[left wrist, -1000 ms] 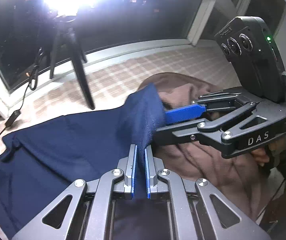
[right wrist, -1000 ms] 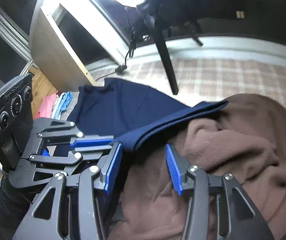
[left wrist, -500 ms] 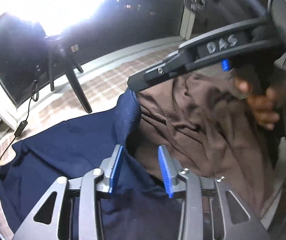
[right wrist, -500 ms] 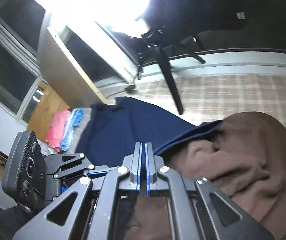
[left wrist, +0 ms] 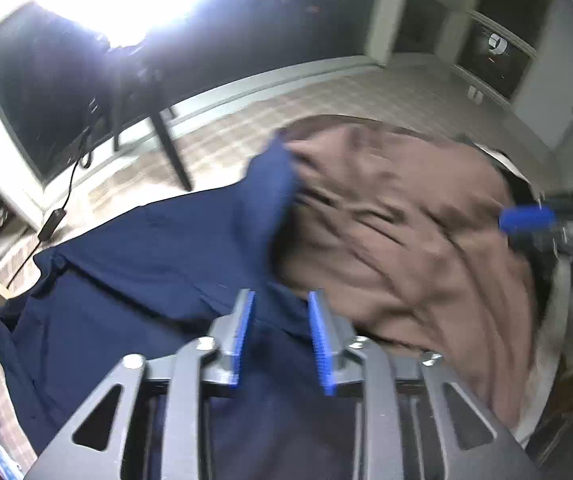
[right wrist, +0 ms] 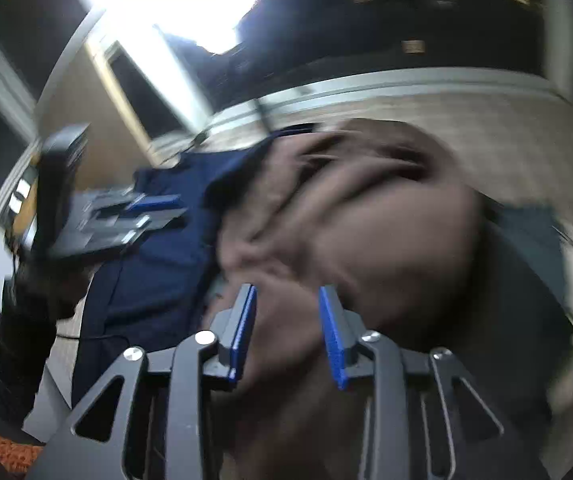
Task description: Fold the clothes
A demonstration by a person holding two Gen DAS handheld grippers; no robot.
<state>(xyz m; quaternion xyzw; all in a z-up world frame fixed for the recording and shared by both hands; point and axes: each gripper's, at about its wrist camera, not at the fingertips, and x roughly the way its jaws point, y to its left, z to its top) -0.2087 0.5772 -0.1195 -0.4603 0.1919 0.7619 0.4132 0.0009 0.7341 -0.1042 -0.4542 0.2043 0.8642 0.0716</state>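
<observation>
Both pairs of tongs stand spread with nothing pinched: the left tongs point(left wrist: 280, 336) hover over the navy garment point(left wrist: 134, 280), the right tongs point(right wrist: 288, 332) over the brown fleece point(right wrist: 366, 240). The navy piece lies spread on the checked bed cover point(left wrist: 326, 96), one flap point(left wrist: 270, 192) turned up against the heaped brown one beside it. Both look soft and light; the fleece is bulkier and would bunch, so I'd judge a hem or corner the sounder hold than the middle. The left view shows the navy cloth's spread, a tripod leg point(left wrist: 170, 148) and a cable; the right view, badly blurred, shows the fleece's folds and the far left tool.
</observation>
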